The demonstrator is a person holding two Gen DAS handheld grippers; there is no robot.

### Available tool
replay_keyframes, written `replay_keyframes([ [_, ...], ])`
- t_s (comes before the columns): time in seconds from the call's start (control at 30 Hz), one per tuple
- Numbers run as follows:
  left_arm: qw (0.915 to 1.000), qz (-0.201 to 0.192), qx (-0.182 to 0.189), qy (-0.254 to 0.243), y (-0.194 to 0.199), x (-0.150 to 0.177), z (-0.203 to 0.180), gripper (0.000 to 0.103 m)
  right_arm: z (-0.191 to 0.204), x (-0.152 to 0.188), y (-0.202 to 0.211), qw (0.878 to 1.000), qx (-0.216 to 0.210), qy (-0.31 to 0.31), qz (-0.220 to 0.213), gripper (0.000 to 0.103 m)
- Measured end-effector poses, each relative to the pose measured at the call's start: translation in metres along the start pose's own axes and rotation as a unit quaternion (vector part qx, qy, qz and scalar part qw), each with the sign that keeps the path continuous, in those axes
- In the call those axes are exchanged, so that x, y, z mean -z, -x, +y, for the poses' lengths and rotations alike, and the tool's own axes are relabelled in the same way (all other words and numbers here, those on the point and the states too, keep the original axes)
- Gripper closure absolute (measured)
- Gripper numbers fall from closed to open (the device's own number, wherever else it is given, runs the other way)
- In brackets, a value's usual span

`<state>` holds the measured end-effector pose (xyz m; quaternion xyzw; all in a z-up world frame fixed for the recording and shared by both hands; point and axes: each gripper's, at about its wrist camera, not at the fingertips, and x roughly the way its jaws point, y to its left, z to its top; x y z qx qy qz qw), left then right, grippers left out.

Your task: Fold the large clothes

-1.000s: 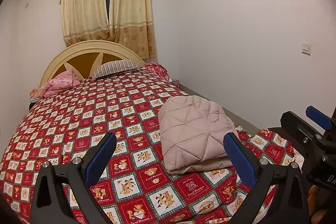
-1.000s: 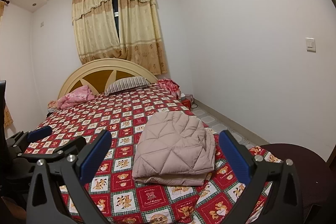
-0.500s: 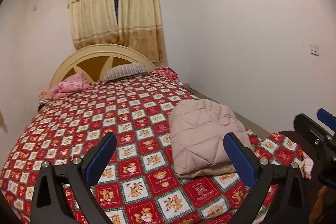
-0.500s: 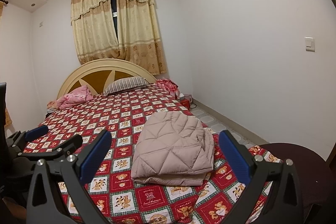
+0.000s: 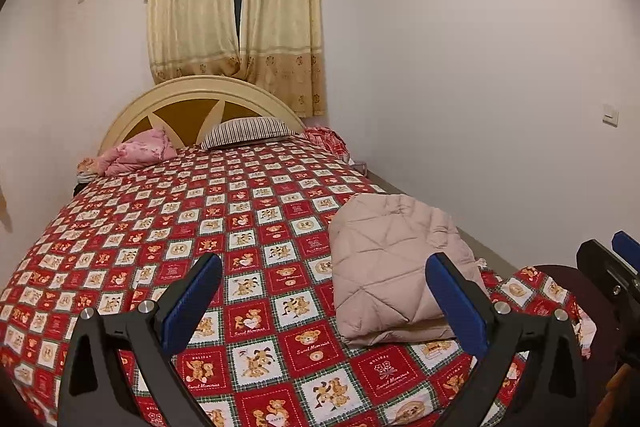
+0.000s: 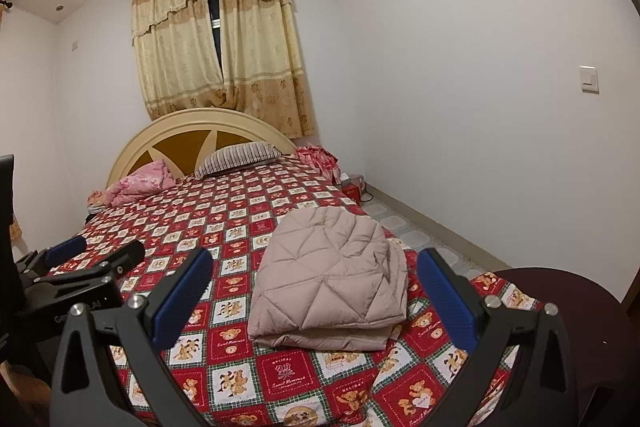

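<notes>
Quilted, dusty-pink fabric marks the folded jacket in the left wrist view: a puffy, diamond-stitched bundle lying flat on the bedspread near the bed's right edge and foot. The bedspread is a red, white and green check of teddy-bear squares; the nearer ones read "HOLIDAY" and "Sweet Memories". The left gripper hangs above it with its blue-padded fingers spread wide and nothing between them; the right-hand finger overlaps the jacket's near corner in the picture, though whether it touches the cloth is hard to say. At the head stand a cream, arched headboard, a striped pillow and a crumpled pink quilt. Part of the right gripper shows at the right edge.

From the right wrist view, the jacket sits between the tips of the right gripper, whose ribbed blue fingers are likewise wide apart and hold nothing. A square before the jacket reads "HOLIDAY" and "Sweet Memories". The left gripper lies at the left, its black body bearing partly hidden white lettering. Beige floral curtains hang behind the headboard.
</notes>
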<state>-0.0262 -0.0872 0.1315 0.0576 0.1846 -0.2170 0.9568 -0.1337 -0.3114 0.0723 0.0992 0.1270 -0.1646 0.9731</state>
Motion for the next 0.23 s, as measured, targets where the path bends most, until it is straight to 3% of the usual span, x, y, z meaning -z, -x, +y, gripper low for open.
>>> replay_keyframes([
  [0.23,0.9998,0.016,0.004,0.007,-0.0054,0.0017,0.0018,0.001,-0.0033,-0.0003,-0.0032,1.000,0.003,0.000,0.002,0.000],
])
